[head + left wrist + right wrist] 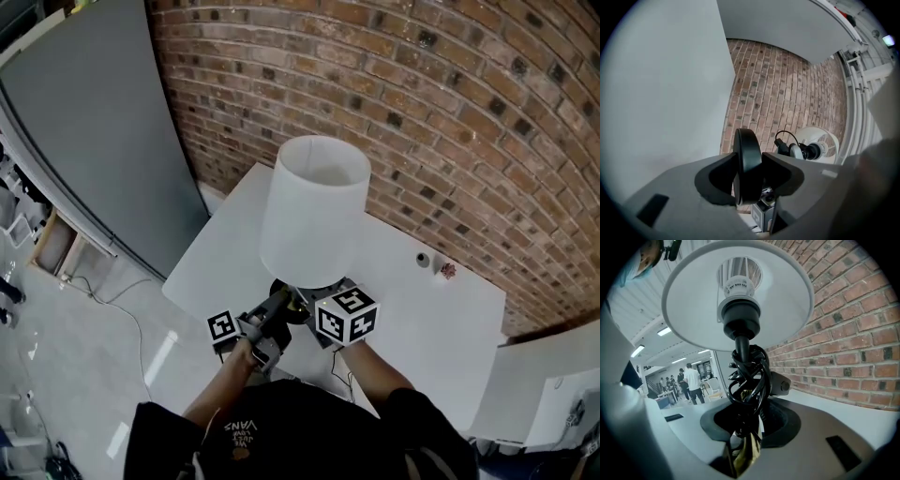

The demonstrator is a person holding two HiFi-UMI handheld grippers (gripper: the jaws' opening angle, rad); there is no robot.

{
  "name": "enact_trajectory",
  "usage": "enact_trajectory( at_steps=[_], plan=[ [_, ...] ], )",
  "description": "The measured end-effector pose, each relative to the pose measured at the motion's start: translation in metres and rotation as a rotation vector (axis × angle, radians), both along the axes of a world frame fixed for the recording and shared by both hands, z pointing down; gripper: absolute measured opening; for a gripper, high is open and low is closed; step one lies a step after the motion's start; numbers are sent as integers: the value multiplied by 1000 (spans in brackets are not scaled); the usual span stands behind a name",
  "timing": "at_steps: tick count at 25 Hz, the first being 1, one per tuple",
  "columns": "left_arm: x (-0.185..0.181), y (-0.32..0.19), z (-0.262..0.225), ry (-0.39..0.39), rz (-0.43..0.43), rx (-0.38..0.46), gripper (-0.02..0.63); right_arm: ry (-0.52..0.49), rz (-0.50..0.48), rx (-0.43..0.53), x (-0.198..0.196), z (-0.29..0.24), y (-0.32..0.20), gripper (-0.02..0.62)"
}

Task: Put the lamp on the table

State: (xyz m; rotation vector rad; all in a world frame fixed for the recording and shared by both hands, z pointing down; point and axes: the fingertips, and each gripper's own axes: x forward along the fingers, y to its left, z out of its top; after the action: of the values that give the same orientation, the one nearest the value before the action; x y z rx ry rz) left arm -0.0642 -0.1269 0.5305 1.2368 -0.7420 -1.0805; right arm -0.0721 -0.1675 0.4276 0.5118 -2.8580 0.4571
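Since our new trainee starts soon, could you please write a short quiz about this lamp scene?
1. True or false: the lampshade is black.
2. What do the left tongs clamp? A the round black base; B the table's edge; C the brick wall.
3. What is coiled round the stem held in the right tongs?
Key: 1 false; 2 A; 3 a black cord.
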Motion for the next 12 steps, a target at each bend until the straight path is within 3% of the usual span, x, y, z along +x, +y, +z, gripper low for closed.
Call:
enact_trajectory(
  at_steps=[6, 12],
  plan=[
    [-36, -44, 11, -29, 108, -1, 169, 14, 95, -5, -29, 7, -43, 109],
    [-61, -83, 22, 10, 172, -15, 169, 37, 200, -12, -54, 16, -87, 109]
  ],
)
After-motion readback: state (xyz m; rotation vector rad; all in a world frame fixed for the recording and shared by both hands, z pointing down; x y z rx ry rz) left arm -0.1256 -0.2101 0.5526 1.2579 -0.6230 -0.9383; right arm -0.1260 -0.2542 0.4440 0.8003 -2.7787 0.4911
